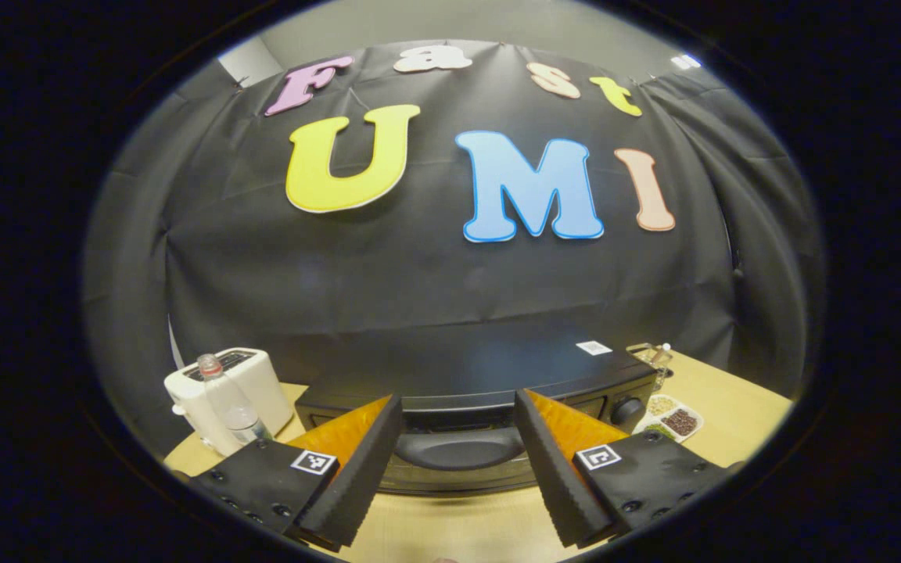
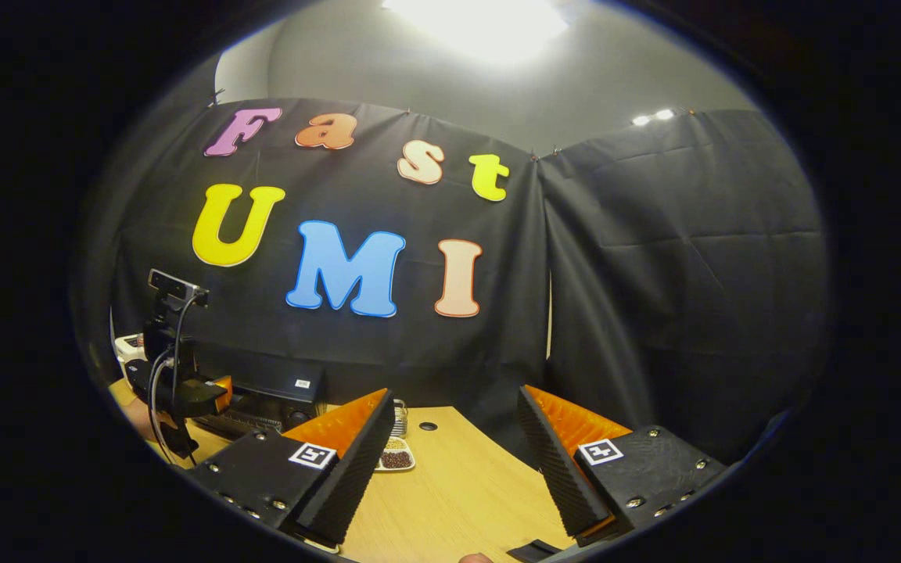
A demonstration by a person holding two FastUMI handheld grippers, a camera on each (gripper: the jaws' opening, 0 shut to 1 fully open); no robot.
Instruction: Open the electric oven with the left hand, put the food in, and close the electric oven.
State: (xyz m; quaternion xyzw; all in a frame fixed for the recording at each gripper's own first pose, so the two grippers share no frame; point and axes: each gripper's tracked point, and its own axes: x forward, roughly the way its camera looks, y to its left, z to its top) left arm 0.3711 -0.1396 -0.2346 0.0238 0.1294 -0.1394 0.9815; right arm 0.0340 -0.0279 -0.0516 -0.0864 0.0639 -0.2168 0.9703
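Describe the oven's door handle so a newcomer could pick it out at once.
Start at the black electric oven, the widest thing on the wooden table, with a white toaster to one side and a divided snack dish to the other. On its front, framed between the open left gripper's jaws, sits the door handle: a broad dark curved bar, unlike the small round knob beside it.

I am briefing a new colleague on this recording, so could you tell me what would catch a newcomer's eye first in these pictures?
In the left gripper view, the black electric oven sits dead ahead on the wooden table, its door handle framed between the open fingers of the left gripper. A white toaster and clear bottle stand to its left, a divided snack tray to its right.
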